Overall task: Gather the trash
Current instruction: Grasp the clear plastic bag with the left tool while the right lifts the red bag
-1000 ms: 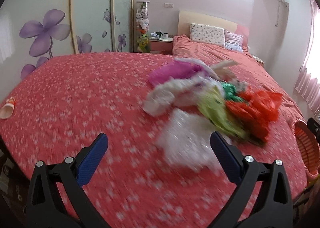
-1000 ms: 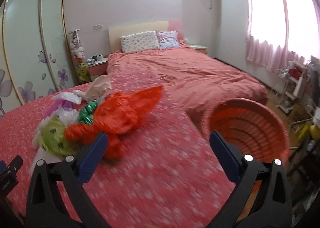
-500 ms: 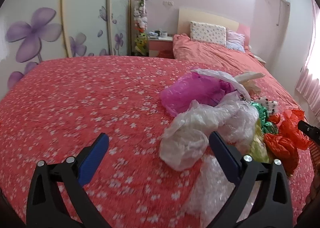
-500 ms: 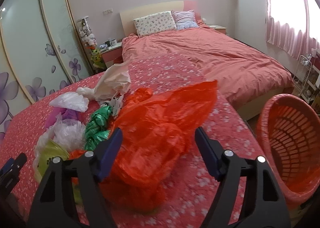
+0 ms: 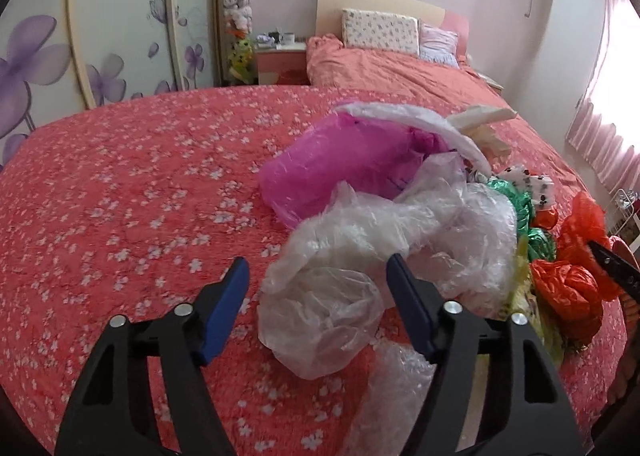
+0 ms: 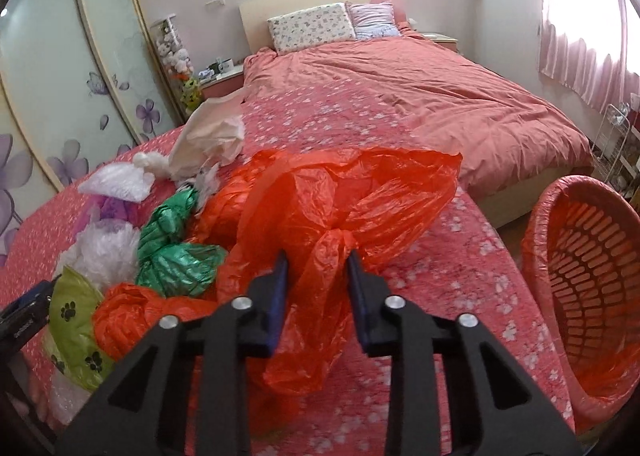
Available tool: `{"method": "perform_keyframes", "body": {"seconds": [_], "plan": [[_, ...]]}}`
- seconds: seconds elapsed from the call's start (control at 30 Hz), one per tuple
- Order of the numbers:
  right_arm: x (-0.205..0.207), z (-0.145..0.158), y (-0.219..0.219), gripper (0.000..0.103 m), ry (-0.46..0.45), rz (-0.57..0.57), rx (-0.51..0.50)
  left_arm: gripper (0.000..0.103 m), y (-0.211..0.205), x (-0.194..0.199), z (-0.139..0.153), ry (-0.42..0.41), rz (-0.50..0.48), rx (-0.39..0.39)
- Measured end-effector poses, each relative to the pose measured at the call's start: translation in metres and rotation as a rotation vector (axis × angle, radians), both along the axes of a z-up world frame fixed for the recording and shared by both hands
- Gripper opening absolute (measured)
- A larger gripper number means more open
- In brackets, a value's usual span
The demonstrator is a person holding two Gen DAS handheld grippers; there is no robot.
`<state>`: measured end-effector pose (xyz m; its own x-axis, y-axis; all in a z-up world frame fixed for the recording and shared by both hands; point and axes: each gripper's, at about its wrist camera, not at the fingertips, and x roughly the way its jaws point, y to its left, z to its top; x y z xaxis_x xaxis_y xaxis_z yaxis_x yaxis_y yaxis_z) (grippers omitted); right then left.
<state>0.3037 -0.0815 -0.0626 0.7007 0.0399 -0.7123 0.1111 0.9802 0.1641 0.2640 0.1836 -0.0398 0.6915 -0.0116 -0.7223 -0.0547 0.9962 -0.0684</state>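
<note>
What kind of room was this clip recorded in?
A home bedroom, almost certainly: a made bed with pillows against a headboard, a nightstand beside it, and a sliding wardrobe with purple flower decals along the wall.

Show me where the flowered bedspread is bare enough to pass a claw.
Bare: the red flowered bedspread left of the magenta plastic bag, and the strip between the orange plastic bag and the red slatted basket. Crowded: the bag heap between.

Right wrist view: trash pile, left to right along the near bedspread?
yellow-green paw-print bag → green foil bag → orange plastic bag, between the right gripper's fingers → pink basket.
</note>
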Motion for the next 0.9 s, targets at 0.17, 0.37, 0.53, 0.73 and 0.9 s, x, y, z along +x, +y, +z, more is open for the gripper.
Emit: {"method": "perform_keyframes", "body": {"seconds": [0.17,0.37,0.53,0.73,0.9], "plan": [[0.003,-0.006,-0.008,0.038,0.008,-0.008,0.014,0.067,-0.005,0.003,-0.008,0.028,-0.008,0.005],[0.003,-0.007,0.002,0.02,-0.003,0.02,-0.02,0.044,-0.008,-0.001,-0.007,0.019,-0.039,-0.01],[-0.003,0.003,-0.001,0.014,-0.018,0.016,-0.002,0.031,-0.007,-0.006,0.0,-0.014,-0.053,-0.018],[-0.017,0.018,-0.007,0.013,-0.054,0.019,-0.001,0.03,0.003,-0.014,0.014,-0.049,-0.027,-0.035],[-0.033,0.034,-0.009,0.013,-0.092,0.029,-0.006,0.03,0.006,-0.027,0.033,-0.086,-0.011,-0.032]]}}
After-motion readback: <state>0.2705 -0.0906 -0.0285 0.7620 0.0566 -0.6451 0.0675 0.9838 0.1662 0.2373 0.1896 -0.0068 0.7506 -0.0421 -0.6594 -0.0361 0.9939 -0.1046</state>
